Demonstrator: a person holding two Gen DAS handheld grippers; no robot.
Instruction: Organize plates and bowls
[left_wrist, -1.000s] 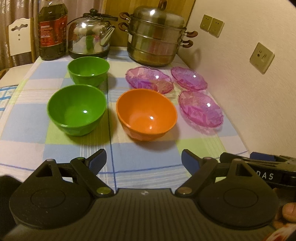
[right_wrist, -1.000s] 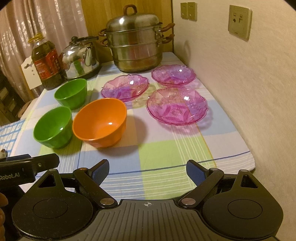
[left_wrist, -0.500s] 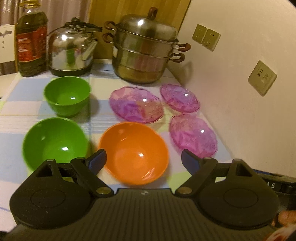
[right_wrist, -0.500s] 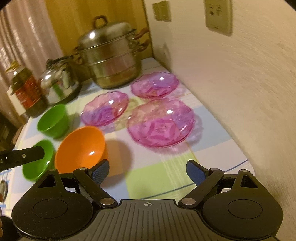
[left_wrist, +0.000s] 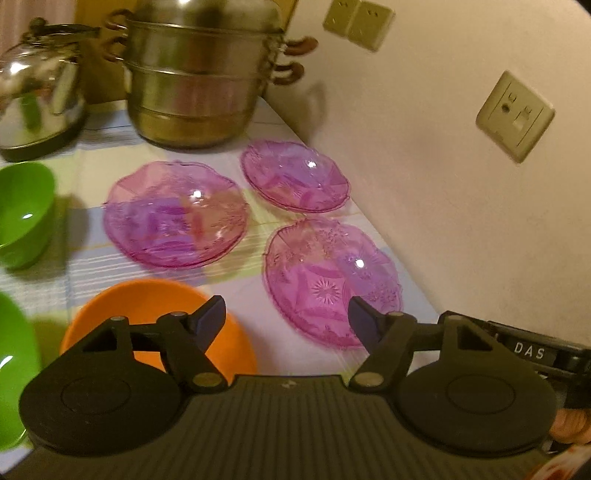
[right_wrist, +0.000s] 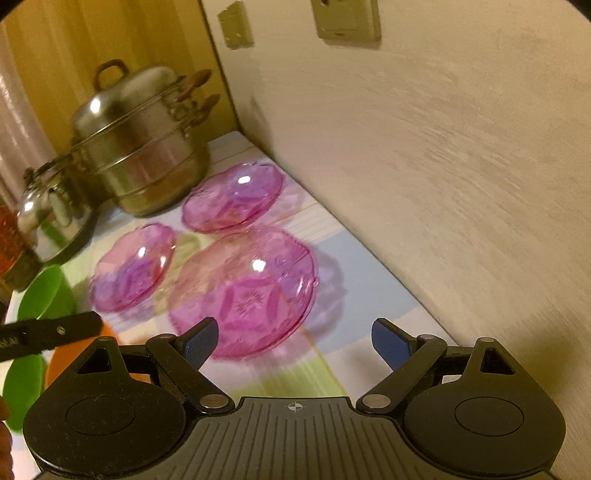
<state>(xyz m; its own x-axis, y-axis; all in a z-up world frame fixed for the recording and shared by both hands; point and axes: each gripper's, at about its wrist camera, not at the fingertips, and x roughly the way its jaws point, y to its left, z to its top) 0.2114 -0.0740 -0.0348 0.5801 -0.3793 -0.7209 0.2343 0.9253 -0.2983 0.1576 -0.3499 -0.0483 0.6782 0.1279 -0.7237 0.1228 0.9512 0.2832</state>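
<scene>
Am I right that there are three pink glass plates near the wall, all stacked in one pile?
Not quite. There are three pink glass plates near the wall, but they are not stacked: the nearest plate, the far plate and the left plate lie side by side on the checked cloth. The left wrist view shows this.

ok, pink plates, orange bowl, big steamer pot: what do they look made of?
Pink plates: see-through, pressed star and petal pattern, sharp highlights; glass or clear acrylic, can't tell which.
Orange bowl: opaque, even colour, soft sheen; likely plastic or melamine.
Steamer pot: polished metal with mirror-like reflections, probably stainless steel; its brown side handles look like plastic or wood.
</scene>
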